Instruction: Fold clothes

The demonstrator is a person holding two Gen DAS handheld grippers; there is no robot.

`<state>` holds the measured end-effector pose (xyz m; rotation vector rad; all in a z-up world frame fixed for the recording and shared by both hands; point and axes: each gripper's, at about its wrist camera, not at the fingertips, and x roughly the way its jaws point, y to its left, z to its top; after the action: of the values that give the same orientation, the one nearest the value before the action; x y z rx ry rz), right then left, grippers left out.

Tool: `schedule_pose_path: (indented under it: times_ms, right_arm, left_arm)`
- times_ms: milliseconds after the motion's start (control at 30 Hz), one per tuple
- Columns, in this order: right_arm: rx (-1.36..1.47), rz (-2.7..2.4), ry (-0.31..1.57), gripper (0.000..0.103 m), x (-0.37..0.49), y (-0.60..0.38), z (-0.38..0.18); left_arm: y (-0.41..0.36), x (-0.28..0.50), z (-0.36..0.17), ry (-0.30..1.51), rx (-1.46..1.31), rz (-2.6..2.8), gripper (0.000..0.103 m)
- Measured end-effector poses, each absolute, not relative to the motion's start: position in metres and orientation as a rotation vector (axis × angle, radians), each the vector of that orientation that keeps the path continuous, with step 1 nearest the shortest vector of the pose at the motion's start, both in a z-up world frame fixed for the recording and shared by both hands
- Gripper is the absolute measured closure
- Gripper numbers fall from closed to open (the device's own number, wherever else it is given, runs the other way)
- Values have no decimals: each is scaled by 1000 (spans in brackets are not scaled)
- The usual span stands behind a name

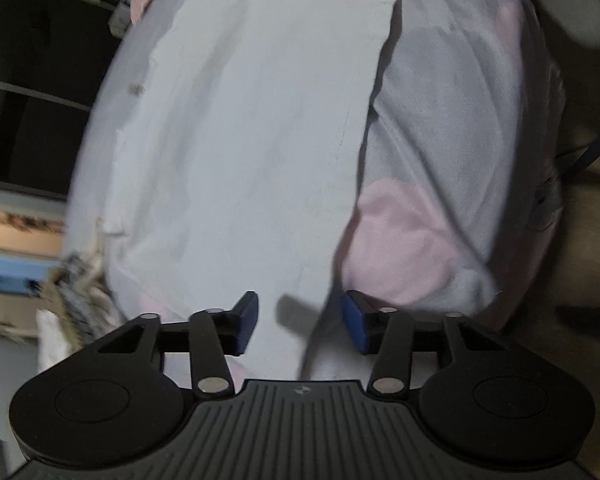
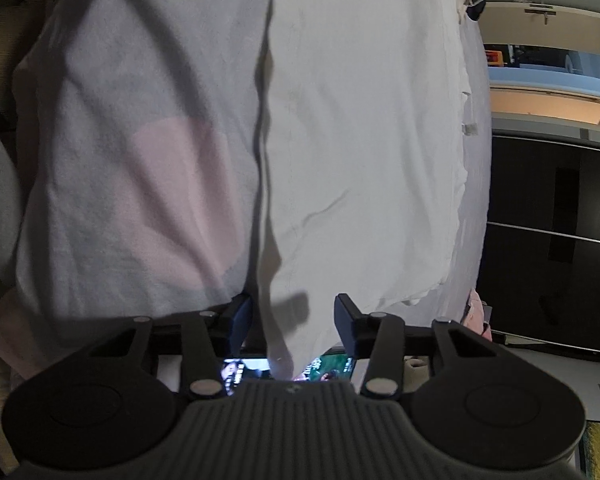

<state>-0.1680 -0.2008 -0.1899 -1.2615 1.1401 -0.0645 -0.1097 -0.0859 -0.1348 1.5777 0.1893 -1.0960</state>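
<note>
White cloth, a folded garment (image 1: 236, 152), lies flat on a pale sheet with pink patches (image 1: 452, 120). The left gripper (image 1: 300, 320) hangs over its near edge, jaws wide apart and grasping nothing. The right gripper (image 2: 294, 322) is released too, with the garment's corner (image 2: 278, 344) hanging between its fingers.

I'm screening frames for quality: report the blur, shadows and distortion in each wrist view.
Left wrist view: motion blur smears the white garment and the room at the edges; the open left gripper stays sharp and a finger shadow falls on the cloth. Right wrist view: sharper, dim light, a long dark shadow beside the fold edge, fisheye bending the shelves; right gripper open.
</note>
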Motion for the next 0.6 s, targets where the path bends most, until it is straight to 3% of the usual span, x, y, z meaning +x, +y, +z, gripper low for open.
schedule_pose_path:
  times_ms: [33,133,200,267,333,600]
  right_arm:
    - [-1260,-72,1137,57,-167,-202,-189]
    - [-1256,-78,1147,67,-165,-204,-189]
    - [-1262,-74,1159,84,-165,-203,-188]
    - [-1257,-80,1157,92,-164,-205,-185]
    - [-1231,-106,1144,95,-161,-207,-177]
    - [-1111,-316,1037,98,-140,-224,-130]
  left_arm:
    - [-85,-110,-140,143,1612,-1048,82]
    - [-80,-103,-151,123,1678,-991,86]
    - [-77,-103,-151,114,1683,-995,88]
    - [-77,-103,-146,128,1662,-996,97]
    - [-81,-99,-134,171,1592,-987,102]
    - [-113,-46,-46,321,1145,-928,102]
